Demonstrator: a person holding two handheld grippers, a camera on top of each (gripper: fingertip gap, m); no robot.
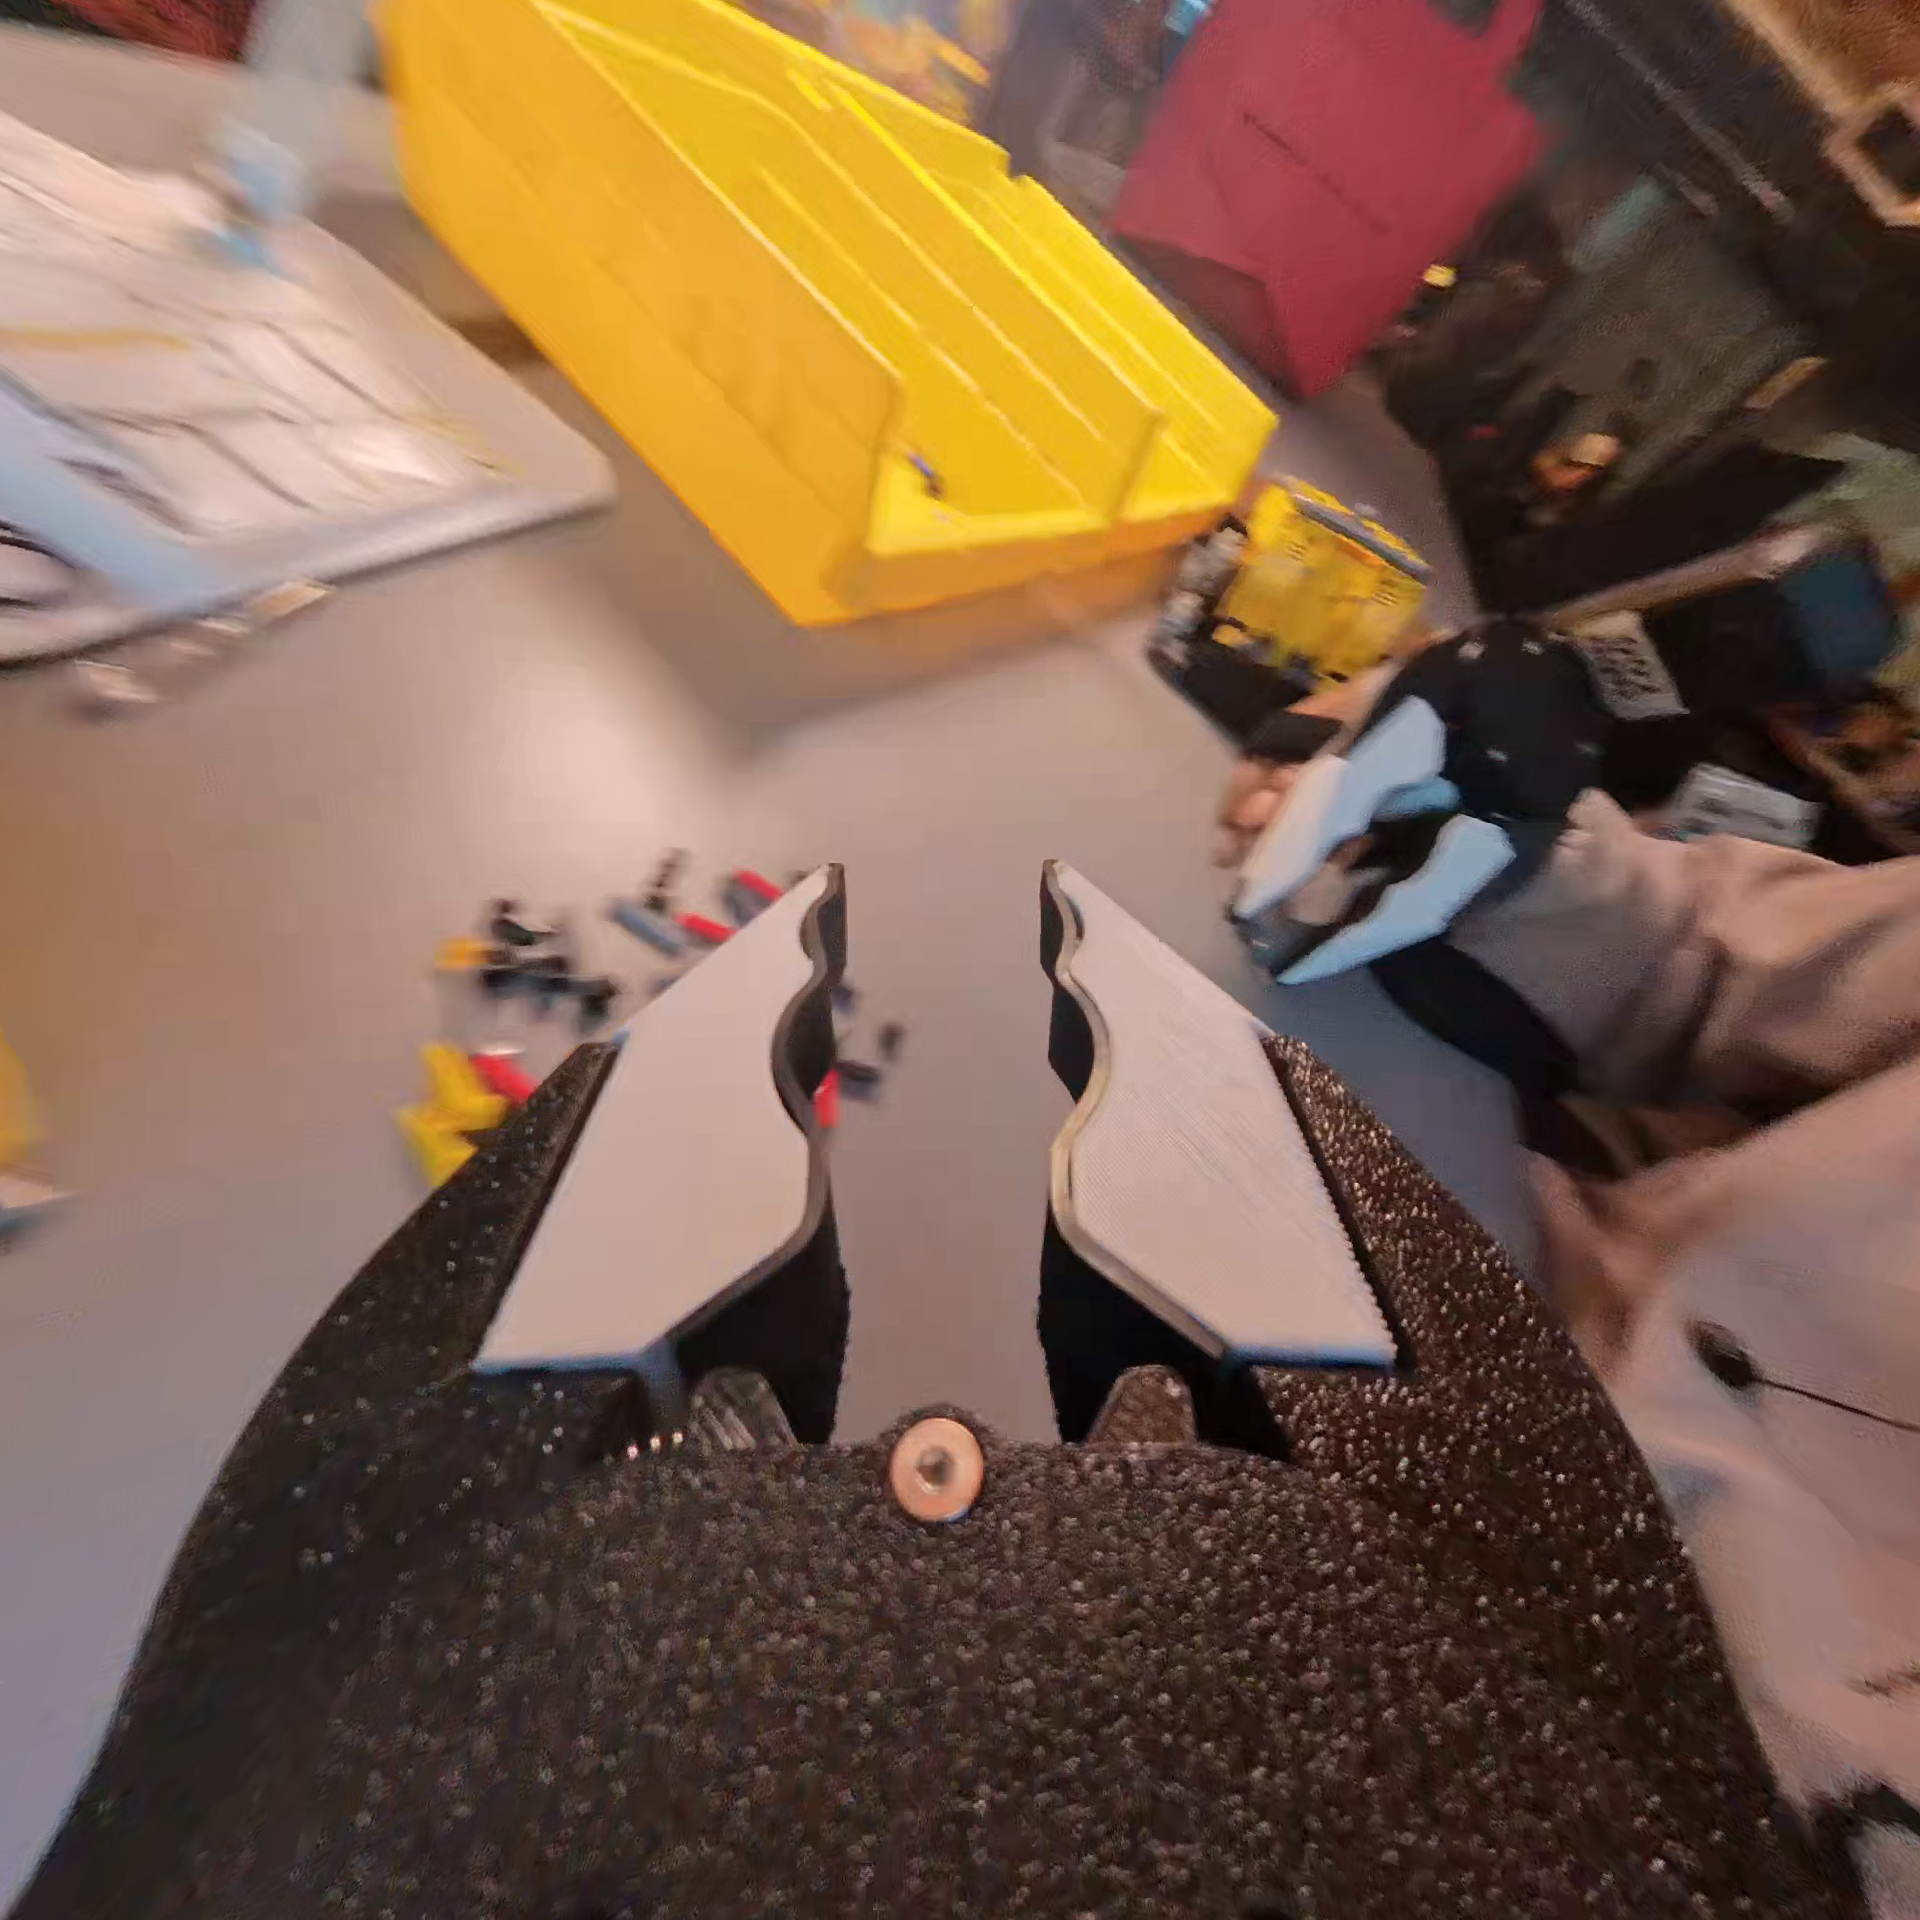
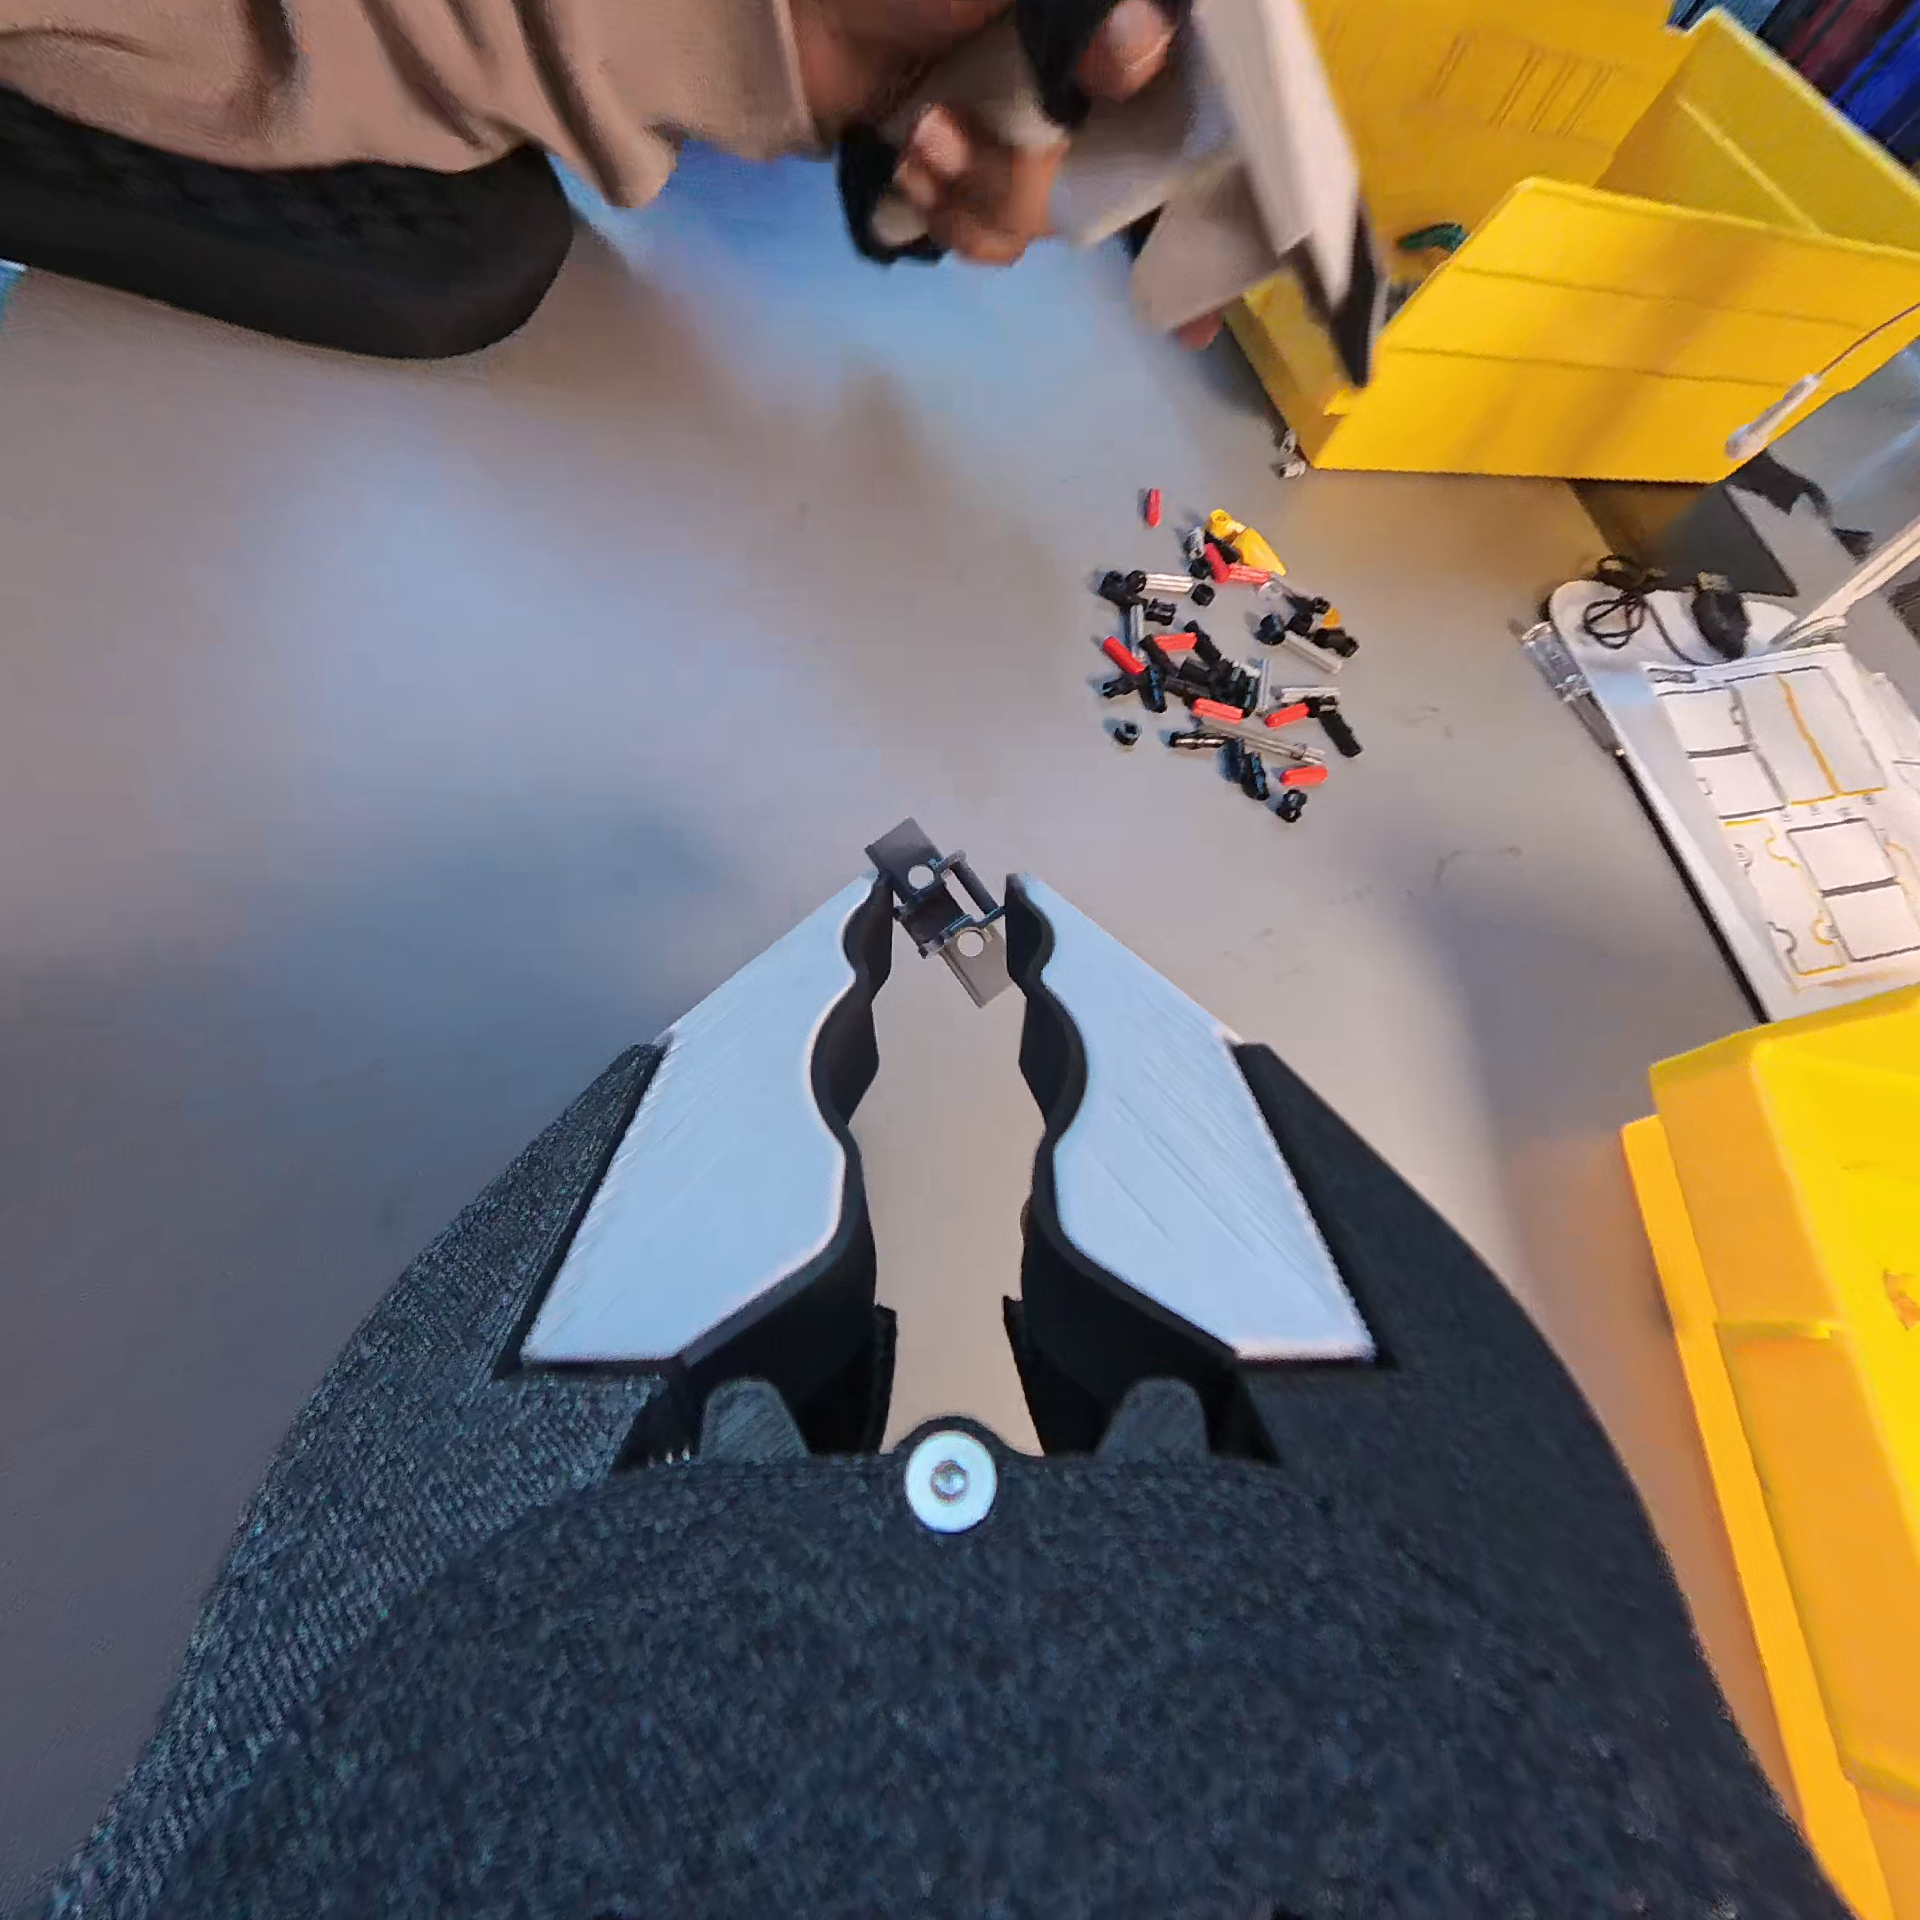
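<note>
Right hand-held gripper: pinching a small dark plastic piece at the very fingertips, above bare grey counter.
Piece axis: long side slanted across the gap, one end poking out past the tips, the other pointing back between the fingers.
Left hand-held gripper: spread, nothing between the fingers; blurred in the right wrist view, near the yellow bin.
Pile of small parts: black, red, grey and yellow bits loose on the counter, ahead and to the right of the right gripper; in the left wrist view just beyond and left of the left fingertips, so left is nearer.
Yellow bin: beyond the pile; contents mostly hidden, one small bit visible.
Second yellow bin: at right edge, inside unseen.
Printed sheet: flat, right of the pile.
</note>
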